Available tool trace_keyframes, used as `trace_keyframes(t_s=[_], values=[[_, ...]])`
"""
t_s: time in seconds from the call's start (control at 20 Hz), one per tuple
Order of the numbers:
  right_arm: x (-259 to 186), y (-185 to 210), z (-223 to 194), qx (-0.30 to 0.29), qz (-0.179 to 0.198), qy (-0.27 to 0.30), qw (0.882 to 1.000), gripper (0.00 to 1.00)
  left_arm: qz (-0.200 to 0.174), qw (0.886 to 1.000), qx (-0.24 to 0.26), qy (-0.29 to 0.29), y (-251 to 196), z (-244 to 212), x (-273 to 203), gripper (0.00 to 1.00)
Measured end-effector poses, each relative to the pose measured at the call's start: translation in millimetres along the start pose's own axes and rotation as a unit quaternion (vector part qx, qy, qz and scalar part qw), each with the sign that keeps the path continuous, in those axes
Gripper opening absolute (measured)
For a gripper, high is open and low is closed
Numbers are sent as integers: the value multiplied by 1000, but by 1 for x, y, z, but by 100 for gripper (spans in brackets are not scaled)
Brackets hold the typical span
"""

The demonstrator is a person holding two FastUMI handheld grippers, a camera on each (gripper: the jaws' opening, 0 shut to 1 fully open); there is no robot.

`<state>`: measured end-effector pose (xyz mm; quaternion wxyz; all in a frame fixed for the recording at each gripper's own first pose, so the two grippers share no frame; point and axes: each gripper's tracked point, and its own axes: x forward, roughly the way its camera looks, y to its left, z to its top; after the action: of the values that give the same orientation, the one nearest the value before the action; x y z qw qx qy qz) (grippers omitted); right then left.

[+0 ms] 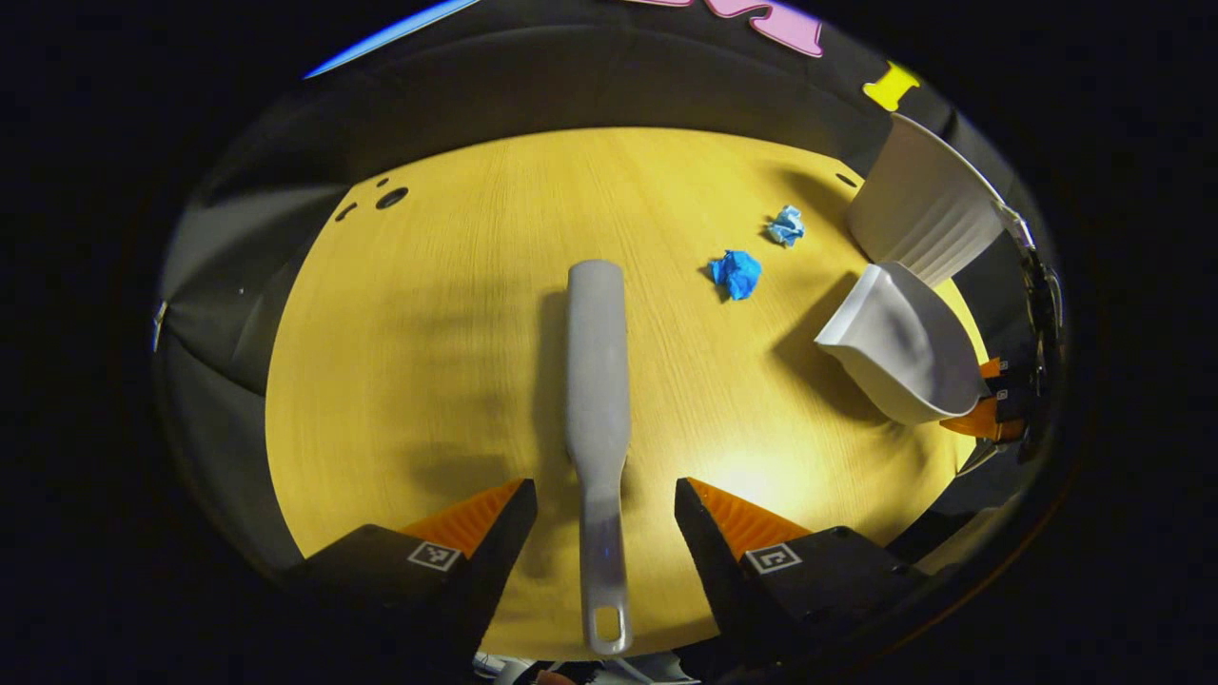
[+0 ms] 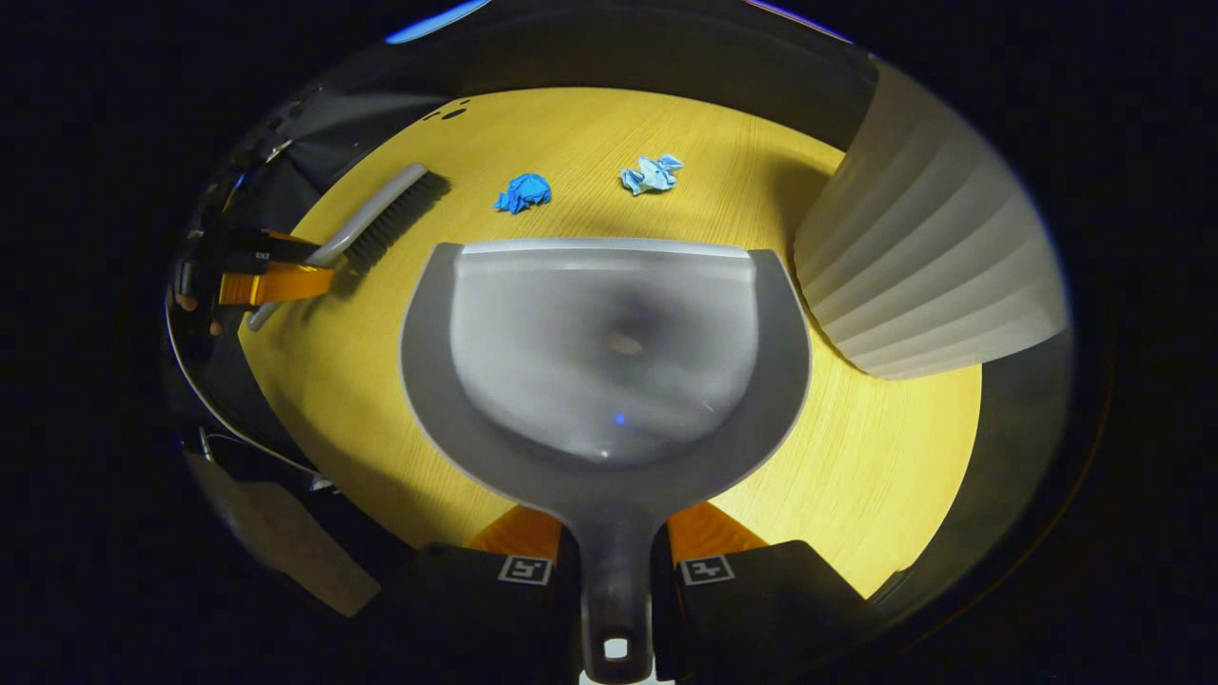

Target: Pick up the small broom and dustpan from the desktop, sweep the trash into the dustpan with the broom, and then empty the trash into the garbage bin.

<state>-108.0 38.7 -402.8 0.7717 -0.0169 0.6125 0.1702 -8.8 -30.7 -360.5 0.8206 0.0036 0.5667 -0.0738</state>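
Left gripper (image 1: pixel 606 504) spread astride the broom (image 1: pixel 598 381) handle; right gripper (image 2: pixel 614 557) pinching the dustpan (image 2: pixel 609 362) handle

A round wooden tabletop (image 1: pixel 457 381) with a light yellow grain has a few small dark holes (image 1: pixel 390 198) near its far edge, and dark cloth (image 1: pixel 533 86) hangs behind it as the backdrop all around the far side.
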Motion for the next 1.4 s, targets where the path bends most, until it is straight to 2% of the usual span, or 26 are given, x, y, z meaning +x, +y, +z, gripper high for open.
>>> trace_keyframes(t_s=[0.1,0.2,0.45,0.5,0.55,0.7,0.75,0.8,0.85,1.2,1.4], values=[[-2,-2,2,6,-6,-3,1000,34,-6,1000,0,19,-3,-4,8,91],[-1,-1,2,12,-5,-1,1000,34,-5,999,1,37,-2,-9,17,84],[-1,-5,-4,14,-7,0,1000,34,22,998,30,51,11,-8,28,46],[-1,-6,-5,15,-8,1,1000,34,21,998,30,56,11,-10,32,33],[-1,-7,-6,15,-8,1,1000,34,20,998,30,56,11,-9,28,29],[-4,-7,-7,16,-3,1,1000,34,3,998,47,49,8,-7,26,25],[-4,-6,-7,14,-1,1,1000,39,-2,997,54,49,7,-6,24,24],[-4,-5,-8,11,2,1,1000,34,-7,997,62,46,5,0,23,23],[-4,-4,-8,8,5,3,1000,34,-8,996,73,41,5,5,23,23],[2,-5,-7,-18,3,26,1000,34,-27,987,156,-5,-12,85,40,21],[6,-10,-3,-29,-5,30,999,34,-38,982,184,4,-28,106,58,21]])
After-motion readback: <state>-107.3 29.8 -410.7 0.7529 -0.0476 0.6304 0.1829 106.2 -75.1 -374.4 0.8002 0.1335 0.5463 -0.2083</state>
